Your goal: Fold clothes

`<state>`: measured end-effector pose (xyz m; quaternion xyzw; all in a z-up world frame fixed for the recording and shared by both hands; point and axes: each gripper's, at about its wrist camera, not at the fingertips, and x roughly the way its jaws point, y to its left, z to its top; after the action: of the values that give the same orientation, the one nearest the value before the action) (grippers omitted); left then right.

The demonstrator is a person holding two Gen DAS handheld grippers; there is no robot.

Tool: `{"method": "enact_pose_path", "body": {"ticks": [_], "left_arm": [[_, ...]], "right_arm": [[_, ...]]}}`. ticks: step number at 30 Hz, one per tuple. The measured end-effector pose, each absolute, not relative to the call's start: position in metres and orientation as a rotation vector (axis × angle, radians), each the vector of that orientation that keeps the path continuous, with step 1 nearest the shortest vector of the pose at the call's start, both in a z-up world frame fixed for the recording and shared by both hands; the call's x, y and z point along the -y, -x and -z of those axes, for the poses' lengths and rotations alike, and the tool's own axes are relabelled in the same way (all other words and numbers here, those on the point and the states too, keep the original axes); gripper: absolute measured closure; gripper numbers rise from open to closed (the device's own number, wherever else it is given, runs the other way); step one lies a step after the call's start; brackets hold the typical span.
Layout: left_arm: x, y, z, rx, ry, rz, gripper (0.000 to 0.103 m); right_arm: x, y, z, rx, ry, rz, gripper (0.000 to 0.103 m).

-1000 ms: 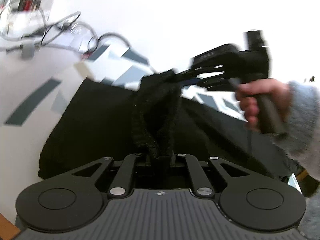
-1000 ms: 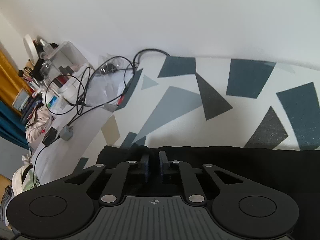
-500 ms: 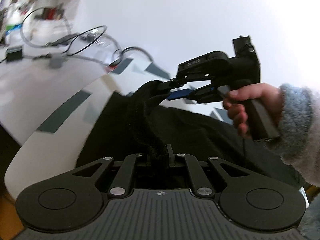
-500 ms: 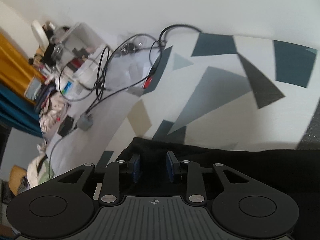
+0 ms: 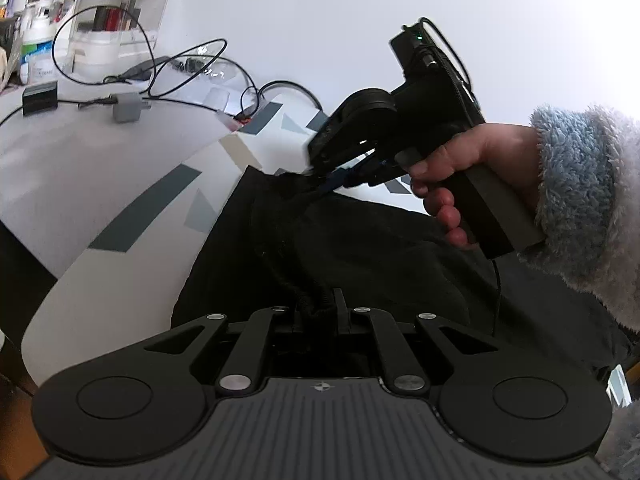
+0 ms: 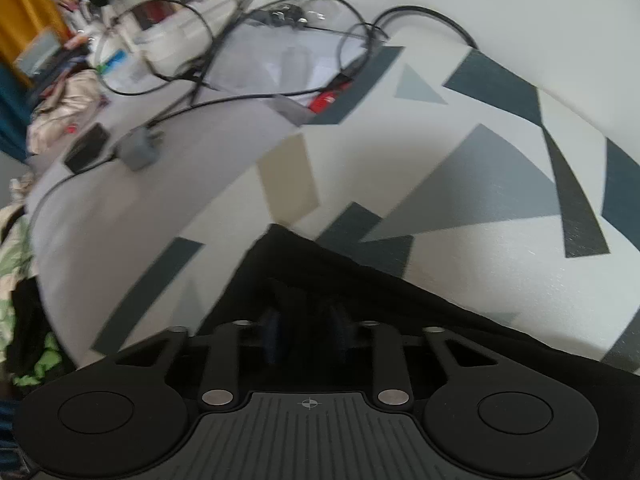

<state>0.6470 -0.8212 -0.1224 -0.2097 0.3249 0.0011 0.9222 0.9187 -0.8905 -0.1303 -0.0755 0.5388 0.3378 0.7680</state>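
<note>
Where it lies on the patterned table (image 6: 460, 168), the black garment (image 5: 360, 256) is matte, thick and rumpled, one edge lifted in a ridge. Left tongs (image 5: 318, 312) clench that ridge; right tongs (image 5: 320, 190) have just closed on its far corner.

Right gripper (image 5: 326, 186): swinging leftward and tipping down toward the far left corner of the black garment (image 5: 360, 256); jaws opening, then closing again just now, blurred in its own view.
Fabric at far corner: now bunching at the right gripper's blue fingertips (image 5: 336, 179).
Right hand (image 5: 472, 176): coming nearer, looming larger in the left wrist view.
Cables (image 6: 224, 60): sliding closer in the right wrist view.
</note>
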Motion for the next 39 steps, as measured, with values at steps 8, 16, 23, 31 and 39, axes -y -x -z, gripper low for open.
{"method": "enact_pose_path", "body": {"ticks": [8, 16, 23, 31, 39], "left_arm": [[0.791, -0.652, 0.13, -0.672, 0.484, -0.045, 0.094], [0.77, -0.663, 0.166, -0.813, 0.492, -0.054, 0.094], [0.768, -0.668, 0.166, -0.865, 0.415, 0.025, 0.093], [0.765, -0.677, 0.153, -0.843, 0.351, 0.061, 0.094], [0.765, -0.691, 0.163, -0.891, 0.306, 0.052, 0.093]], "right_arm": [[0.897, -0.897, 0.086, -0.879, -0.02, -0.702, 0.099], [0.895, -0.905, 0.118, -1.023, -0.107, -0.693, 0.049], [1.045, -0.89, 0.101, -0.915, -0.397, -0.516, 0.047], [1.256, -0.79, 0.115, -0.785, -0.728, -0.074, 0.047], [1.324, -0.695, 0.163, -0.725, -0.969, 0.198, 0.051]]}}
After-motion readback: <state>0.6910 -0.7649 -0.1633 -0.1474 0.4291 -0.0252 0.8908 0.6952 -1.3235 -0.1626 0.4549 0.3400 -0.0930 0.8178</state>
